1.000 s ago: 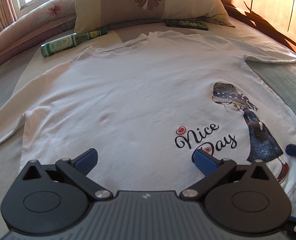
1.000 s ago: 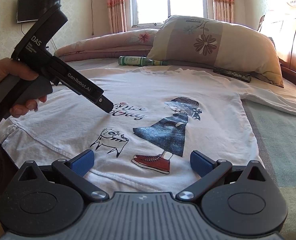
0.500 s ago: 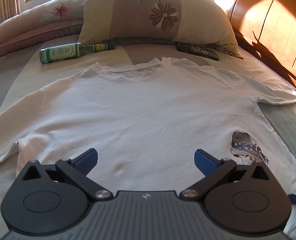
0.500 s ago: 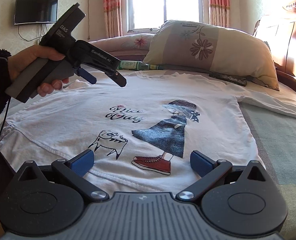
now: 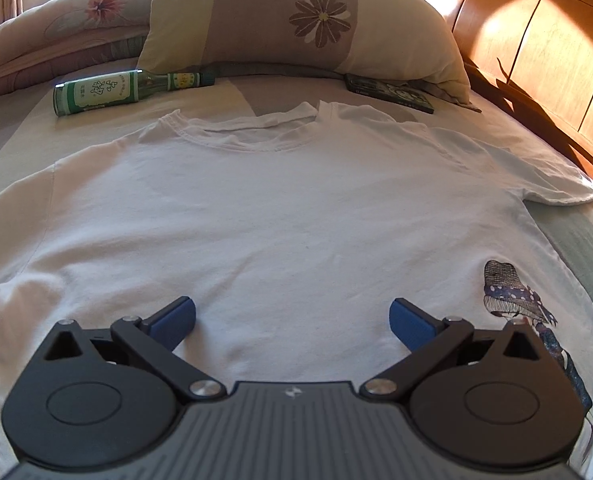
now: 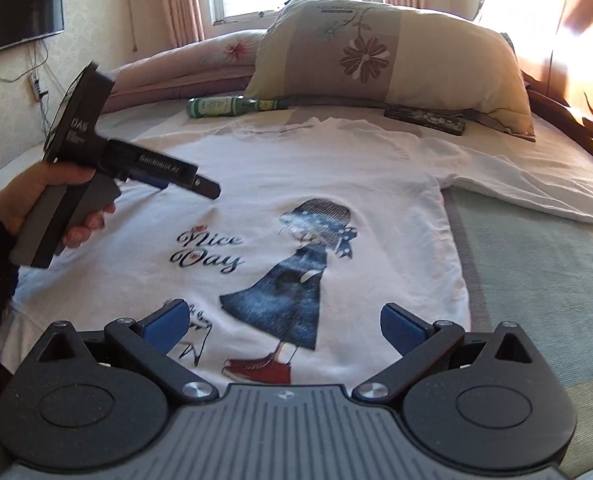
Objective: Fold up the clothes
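A white T-shirt (image 5: 280,216) lies spread flat on the bed, collar toward the pillow, with a printed girl and the words "Nice Day" (image 6: 206,250). My left gripper (image 5: 292,318) hovers open above the shirt's chest, nothing between its blue pads. The right wrist view shows that same left gripper (image 6: 192,188) held in a hand at the left, above the shirt. My right gripper (image 6: 284,326) stands open over the T-shirt (image 6: 336,184) near its bottom hem, above the printed red shoes.
A green glass bottle (image 5: 124,90) lies by the collar at the back left. A dark flat box (image 5: 388,92) rests under the big floral pillow (image 5: 296,20). The wooden headboard (image 5: 536,40) runs along the right. A folded quilt (image 6: 184,68) lies at the back.
The left gripper has lifted and swung forward, from over the "Nice Day" print toward the collar. The right gripper has edged a little closer to the hem. Both stay open.
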A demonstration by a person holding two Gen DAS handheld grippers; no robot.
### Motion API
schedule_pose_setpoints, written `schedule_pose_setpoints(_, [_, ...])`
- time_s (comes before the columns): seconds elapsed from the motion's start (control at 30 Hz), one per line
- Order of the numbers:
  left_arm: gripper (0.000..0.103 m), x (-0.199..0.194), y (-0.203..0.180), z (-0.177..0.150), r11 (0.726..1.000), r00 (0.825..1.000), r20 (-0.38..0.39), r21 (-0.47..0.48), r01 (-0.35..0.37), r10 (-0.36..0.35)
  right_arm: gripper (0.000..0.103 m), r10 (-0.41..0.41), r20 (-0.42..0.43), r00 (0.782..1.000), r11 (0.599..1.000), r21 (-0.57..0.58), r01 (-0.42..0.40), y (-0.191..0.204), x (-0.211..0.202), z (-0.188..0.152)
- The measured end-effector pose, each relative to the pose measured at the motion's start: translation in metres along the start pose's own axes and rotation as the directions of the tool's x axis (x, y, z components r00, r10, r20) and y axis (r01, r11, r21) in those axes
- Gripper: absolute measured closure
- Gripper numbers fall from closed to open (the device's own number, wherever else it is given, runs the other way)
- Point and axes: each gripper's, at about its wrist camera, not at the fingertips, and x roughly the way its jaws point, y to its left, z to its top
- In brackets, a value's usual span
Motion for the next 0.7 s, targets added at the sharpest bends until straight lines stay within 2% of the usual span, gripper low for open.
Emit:
schedule_pose_setpoints(0.1, [0.001,-0.005,-0.017,-0.001,0.997,0.997,-0.009,0.038,0.072,-0.072,0.0,-0.104,0.021,0.994,0.992,0.072,0.102,-0.049,-0.004,0.038])
schedule_pose_setpoints(0.17, [0.001,-0.009,-0.028,-0.002,0.991,0.993,-0.017,0.063,0.12,-0.119,0.0,-0.204,0.019,0.979,0.973,0.112,0.201,-0.096,-0.003,0.067])
schedule_pose_setpoints(0.27, [0.001,-0.011,-0.046,-0.005,0.978,0.983,-0.036,0.103,0.182,-0.18,0.0,-0.33,0.008,0.944,0.932,0.164,0.324,-0.164,0.002,0.105])
schedule_pose_setpoints(0.33, [0.001,-0.011,-0.055,-0.007,0.972,0.98,-0.056,0.129,0.199,-0.193,0.0,-0.367,-0.05,0.929,0.908,0.2,0.369,-0.218,0.016,0.126])
schedule_pose_setpoints(0.4, [0.001,-0.01,-0.06,-0.01,0.967,0.979,-0.055,0.158,0.202,-0.195,0.0,-0.41,-0.122,0.904,0.871,0.243,0.428,-0.264,0.031,0.141])
schedule_pose_setpoints(0.47, [0.001,-0.009,-0.065,-0.013,0.961,0.979,-0.054,0.188,0.205,-0.198,0.0,-0.426,-0.164,0.889,0.838,0.299,0.457,-0.3,0.042,0.15])
schedule_pose_setpoints(0.57, [0.001,-0.007,-0.072,-0.018,0.95,0.978,-0.053,0.231,0.209,-0.202,0.0,-0.375,-0.224,0.9,0.812,0.389,0.435,-0.343,0.066,0.154])
schedule_pose_setpoints(0.63, [0.001,-0.006,-0.076,-0.021,0.942,0.978,-0.053,0.26,0.211,-0.204,0.0,-0.369,-0.261,0.892,0.807,0.387,0.447,-0.356,0.088,0.15])
schedule_pose_setpoints(0.7, [0.001,-0.006,-0.081,-0.024,0.933,0.977,-0.052,0.289,0.213,-0.207,0.0,-0.389,-0.292,0.874,0.809,0.345,0.475,-0.359,0.108,0.148])
